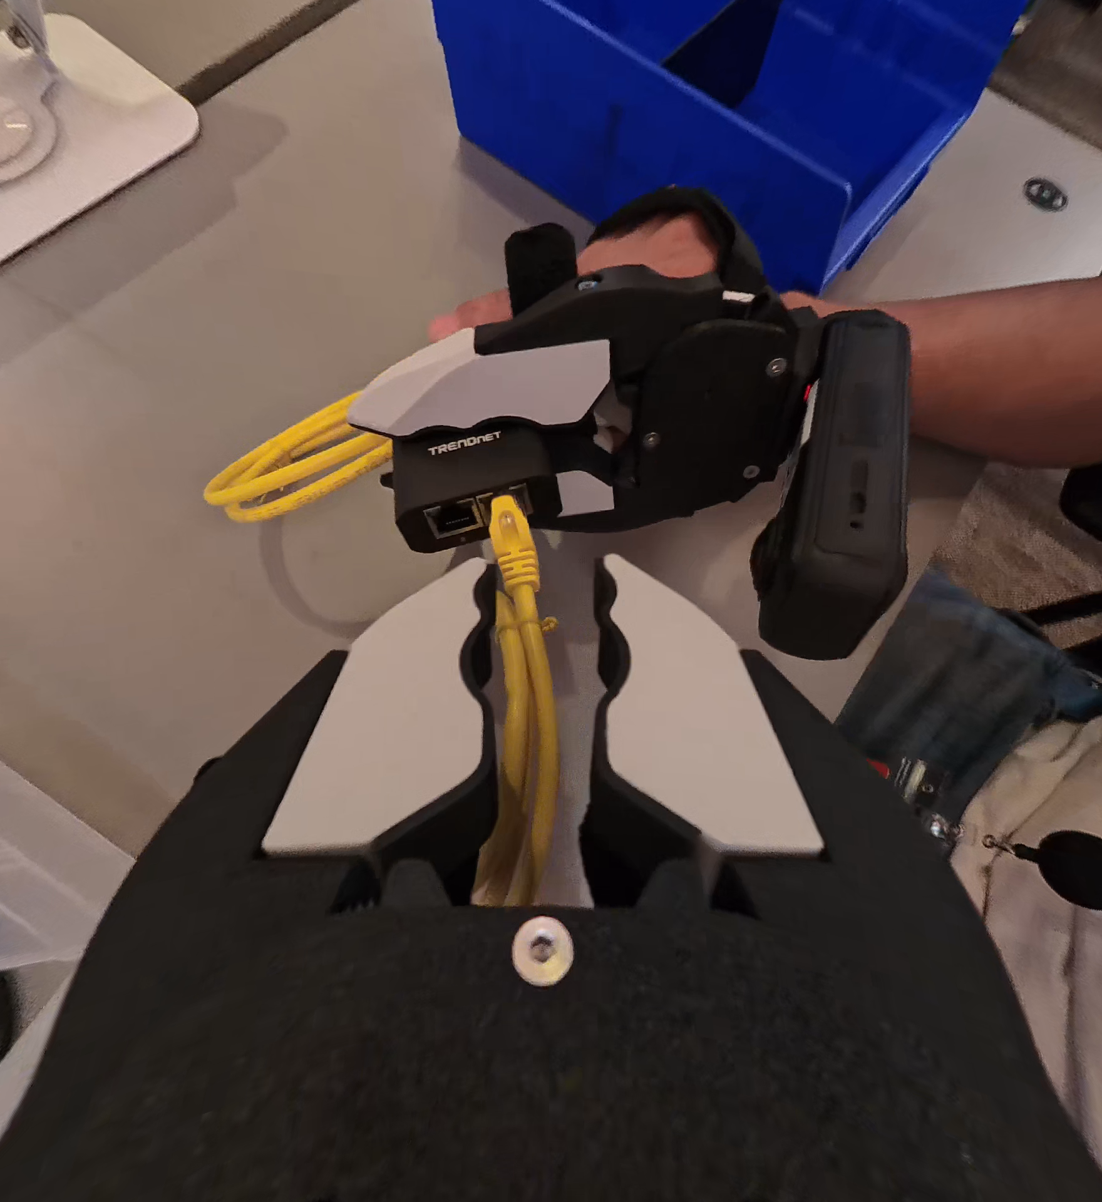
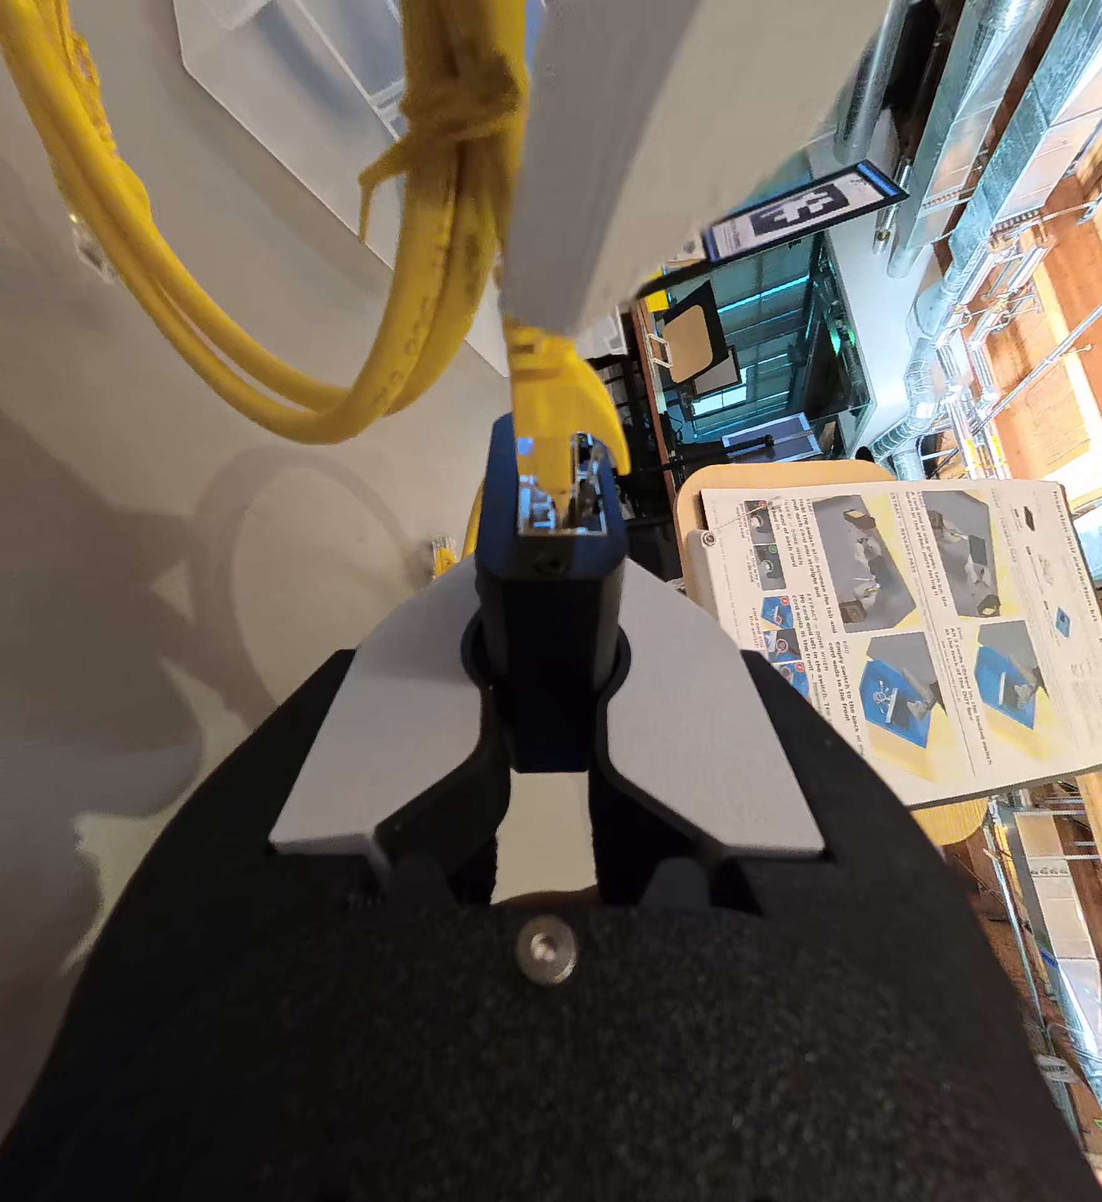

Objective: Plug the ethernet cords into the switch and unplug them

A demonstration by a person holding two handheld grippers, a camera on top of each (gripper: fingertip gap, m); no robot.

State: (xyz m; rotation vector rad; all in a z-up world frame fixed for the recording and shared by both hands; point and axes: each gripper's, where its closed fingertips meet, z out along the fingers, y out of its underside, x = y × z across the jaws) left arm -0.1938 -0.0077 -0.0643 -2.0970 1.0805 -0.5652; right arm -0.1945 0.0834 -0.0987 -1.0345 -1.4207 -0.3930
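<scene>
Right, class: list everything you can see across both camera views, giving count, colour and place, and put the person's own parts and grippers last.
Switch: one, black, clamped in the right gripper above the table.
Ethernet cords: yellow, bundled, one end at a switch port, a loop hanging behind the switch; count unclear.
Bin: one, blue, far side of table.
Table: one, grey.
Instruction sheet: one, printed, beyond the table.
Arm: one, the person's right.
Left gripper: open around the cords.
Right gripper: shut on the switch.
</scene>
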